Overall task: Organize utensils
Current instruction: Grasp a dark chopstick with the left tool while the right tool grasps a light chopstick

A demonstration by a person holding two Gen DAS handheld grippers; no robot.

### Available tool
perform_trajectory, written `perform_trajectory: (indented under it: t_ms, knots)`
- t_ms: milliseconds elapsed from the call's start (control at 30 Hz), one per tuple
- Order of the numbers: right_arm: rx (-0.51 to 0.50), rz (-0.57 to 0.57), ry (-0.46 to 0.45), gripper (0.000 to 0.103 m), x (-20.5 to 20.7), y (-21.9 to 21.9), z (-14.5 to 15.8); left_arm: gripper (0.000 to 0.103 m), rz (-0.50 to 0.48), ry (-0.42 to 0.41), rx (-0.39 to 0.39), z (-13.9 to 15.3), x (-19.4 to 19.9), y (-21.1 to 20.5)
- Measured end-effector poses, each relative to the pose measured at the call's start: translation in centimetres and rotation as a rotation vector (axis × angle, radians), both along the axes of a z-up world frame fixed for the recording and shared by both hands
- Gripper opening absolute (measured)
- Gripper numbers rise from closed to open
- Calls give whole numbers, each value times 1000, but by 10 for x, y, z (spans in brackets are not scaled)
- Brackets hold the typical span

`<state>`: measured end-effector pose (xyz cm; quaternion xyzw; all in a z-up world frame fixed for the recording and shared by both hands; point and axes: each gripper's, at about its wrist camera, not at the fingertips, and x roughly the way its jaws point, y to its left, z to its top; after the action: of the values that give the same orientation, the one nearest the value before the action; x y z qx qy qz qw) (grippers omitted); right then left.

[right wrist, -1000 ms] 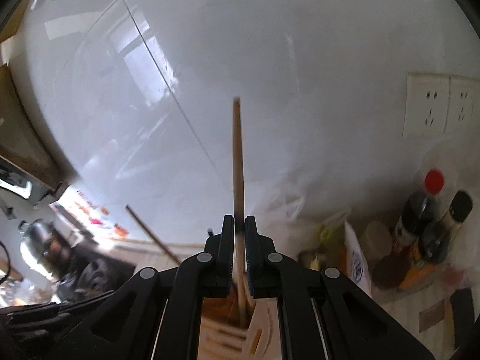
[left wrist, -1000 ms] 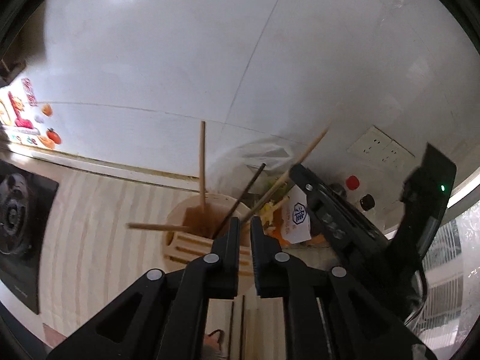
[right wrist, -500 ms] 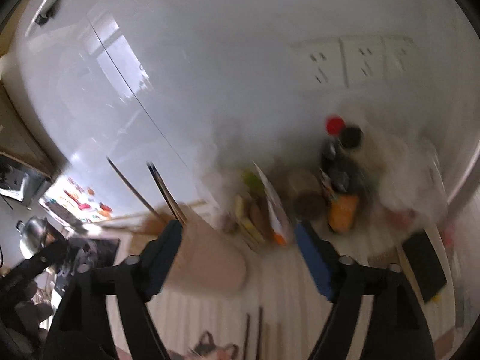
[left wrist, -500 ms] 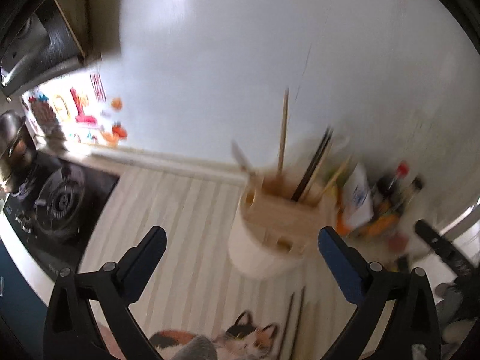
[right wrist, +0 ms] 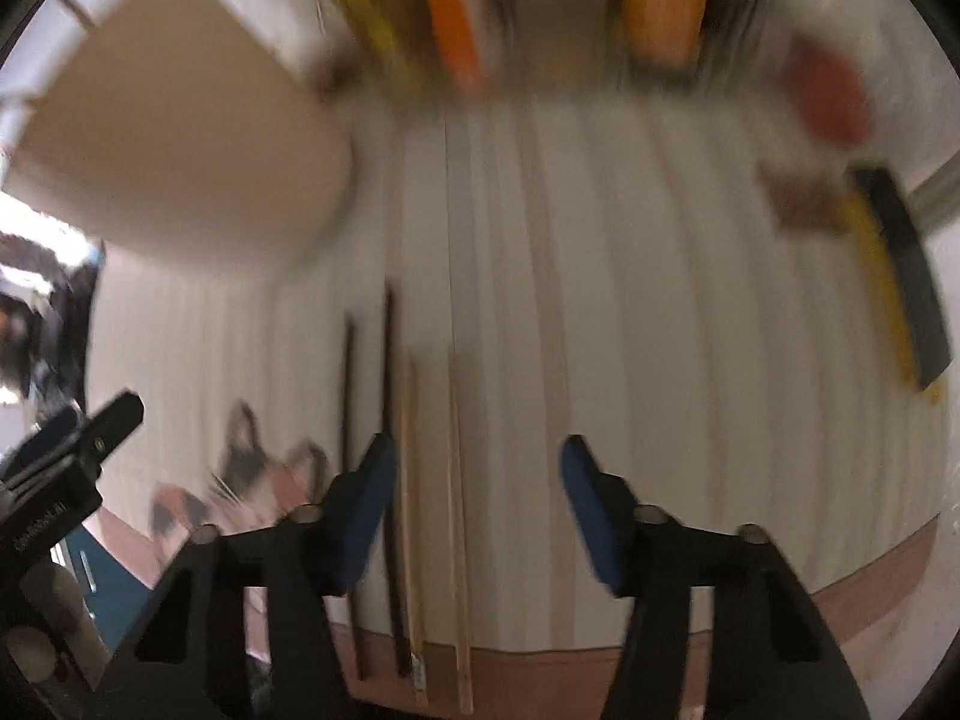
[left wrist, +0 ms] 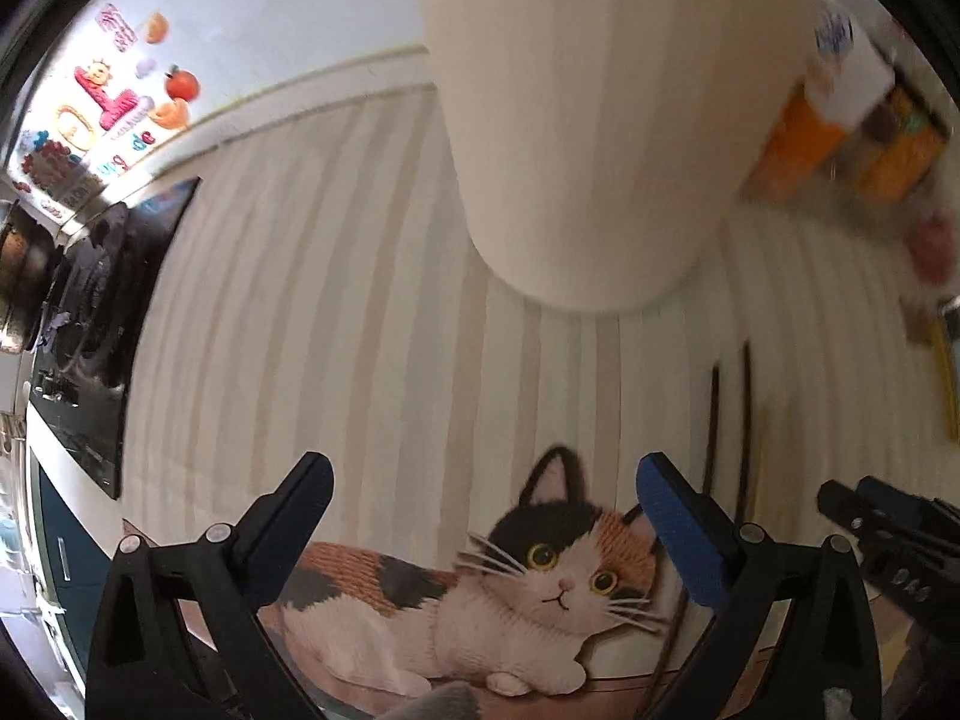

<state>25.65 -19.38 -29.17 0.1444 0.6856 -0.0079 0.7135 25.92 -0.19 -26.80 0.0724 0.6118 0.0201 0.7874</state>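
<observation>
A cream utensil holder (left wrist: 594,120) stands on the striped counter, straight ahead of my left gripper (left wrist: 483,489), which is open and empty above a cat-print mat (left wrist: 528,588). The holder also shows blurred at the upper left of the right wrist view (right wrist: 180,150). Two dark chopsticks (right wrist: 387,396) and two light wooden chopsticks (right wrist: 456,480) lie side by side on the counter. My right gripper (right wrist: 477,468) is open and empty just above them, the light pair between its fingers. In the left wrist view the dark chopsticks (left wrist: 744,408) lie right of the mat.
Sauce bottles and orange packets (left wrist: 840,120) crowd the wall behind the holder. A black stove (left wrist: 90,312) sits at the left. A black and yellow object (right wrist: 900,276) lies at the right. The counter's front edge (right wrist: 840,588) is close below my right gripper.
Both grippers opened, releasing chopsticks into the holder a second ago. Both then dropped from above the holder down toward the counter, the right one over the lying chopsticks.
</observation>
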Motion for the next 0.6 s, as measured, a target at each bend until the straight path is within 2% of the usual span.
perform_trajectory:
  t_ms: [67,133,167,233,333,367,433,467,500,533,600]
  knots:
    - [-3,0,39,44,-9,5,-19,102,-15,19,12,-11,-4,-2]
    - [-2,7,68,43,-16,10,-32,102,-31,35,31,-19,-7,-7]
    - [-1,16,77,39,-20,14,-37,102,-39,38,34,-20,-8,-9]
    - [-37,44,64,36,-26,20,-39,102,-51,41,41,-22,-9,-14]
    - [-107,79,57,18,-30,25,-40,102,-73,45,40,-24,-11,-21]
    - [-117,72,57,8,-33,20,-41,101,-81,46,36,-24,-12,-24]
    - [-124,50,63,8,-36,9,-41,100,-102,56,19,-26,-15,-31]
    - [-147,35,67,7,-39,-1,-41,97,-119,63,2,-28,-16,-37]
    - [-155,26,72,7,-33,-4,-38,88,-128,69,-8,-28,-17,-40]
    - [-155,15,78,7,-35,-12,-38,82,-138,85,-24,-31,-19,-45]
    - [-168,-5,92,7,-38,-31,-38,76,-153,118,-70,-37,-21,-54]
